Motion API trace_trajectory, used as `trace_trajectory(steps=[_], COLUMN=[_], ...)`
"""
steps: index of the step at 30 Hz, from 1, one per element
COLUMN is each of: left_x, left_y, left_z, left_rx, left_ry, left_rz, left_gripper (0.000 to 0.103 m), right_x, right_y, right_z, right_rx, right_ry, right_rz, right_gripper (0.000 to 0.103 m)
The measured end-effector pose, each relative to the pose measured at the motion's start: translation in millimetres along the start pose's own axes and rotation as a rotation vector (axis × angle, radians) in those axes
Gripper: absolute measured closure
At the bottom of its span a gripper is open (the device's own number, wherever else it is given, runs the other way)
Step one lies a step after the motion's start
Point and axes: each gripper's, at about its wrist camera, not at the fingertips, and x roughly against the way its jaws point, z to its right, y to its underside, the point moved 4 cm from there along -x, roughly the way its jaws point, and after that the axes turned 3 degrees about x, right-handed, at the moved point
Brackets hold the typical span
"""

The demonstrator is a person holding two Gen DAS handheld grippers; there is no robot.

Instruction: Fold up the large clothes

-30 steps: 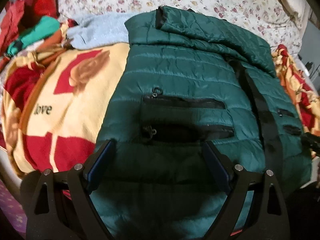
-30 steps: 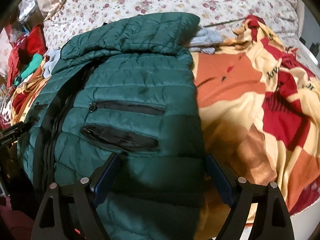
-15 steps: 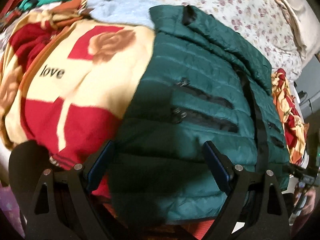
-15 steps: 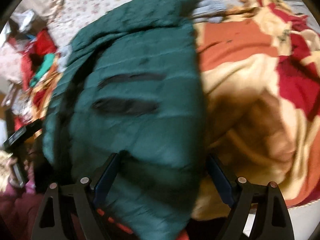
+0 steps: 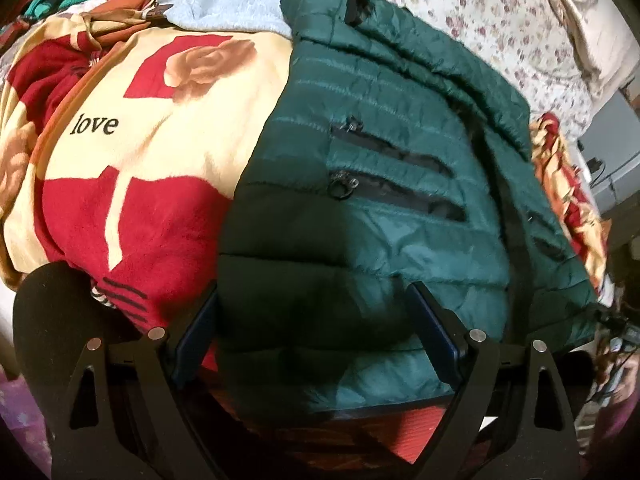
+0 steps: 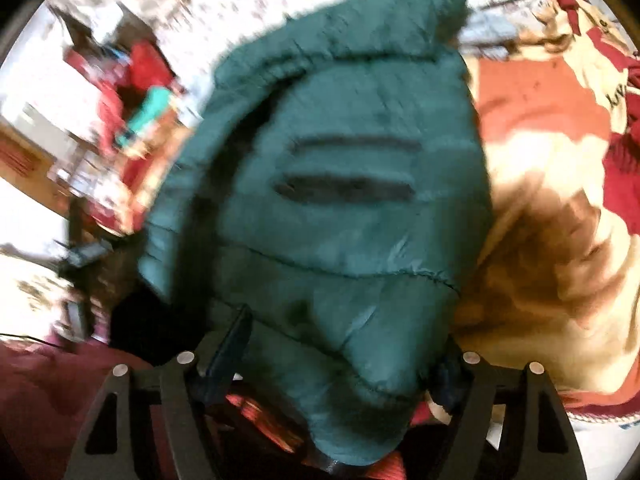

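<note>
A dark green quilted jacket (image 5: 392,184) with black zip pockets lies front-up on the bed, sleeves folded in. In the left wrist view my left gripper (image 5: 316,320) is open, its blue-padded fingers (image 5: 436,328) spread on either side of the jacket's bottom hem at its left corner. In the right wrist view, which is motion-blurred, the jacket (image 6: 352,184) fills the middle and my right gripper (image 6: 344,348) is open, with the hem's right corner bulging between the fingers (image 6: 228,344).
A red and cream blanket (image 5: 132,152) printed "love" lies under the jacket and spreads right (image 6: 560,216). A pale blue garment (image 5: 224,8) and a floral sheet (image 5: 480,8) lie behind. A pile of red and teal clothes (image 6: 136,92) sits at the far left.
Both grippers have dropped back toward the jacket's bottom hem and tilted, so the hem now sits between each pair of fingers. The right view has swung and blurred.
</note>
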Motion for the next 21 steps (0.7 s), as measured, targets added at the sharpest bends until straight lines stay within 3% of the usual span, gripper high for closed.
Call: trace_trajectory(steps=[6,8,9,10,11,12,13,16,21], left_x=[-12,-11,-10,-7,-5,-3,1,10,37], left_y=[6,9,9,9,8,8,6,2,-16], left_z=[4,6,7,7,7,7,7,11,27], left_rx=[-0.06,-0.094,-0.104,-0.112,-0.115,-0.117,-0.121,-0.136,-0.187], left_ry=[-0.034,-0.055,-0.069,-0.089,-0.101,-0.111,-0.115,-0.11,-0.087], left_rz=[-0.028,-0.025,-0.023,-0.017,-0.01,0.0,0.012,0.035,0.119], left_gripper=[0.014,0.019,0.029,0.046,0.056,0.073,0.08,0.089,0.09], right_x=[-29,-31,-29,-27,-23,-19,-14,-1,21], right_y=[9,8,6,4,0,-3,-7,-16,-42], right_z=[1,0,-2,-3,-5,-6,-10,-23,-36], right_rx=[0.009,0.029,0.046,0.06,0.084,0.101,0.118,0.17,0.2], right_ry=[0.064,0.073,0.085,0.104,0.143,0.166,0.168,0.159,0.123], right_rz=[-0.086,-0.085,-0.077,-0.068,-0.049,-0.033,-0.011,0.041,0.103], right_gripper=[0.027,0.027,0.033,0.04,0.058,0.07,0.07,0.072,0.073])
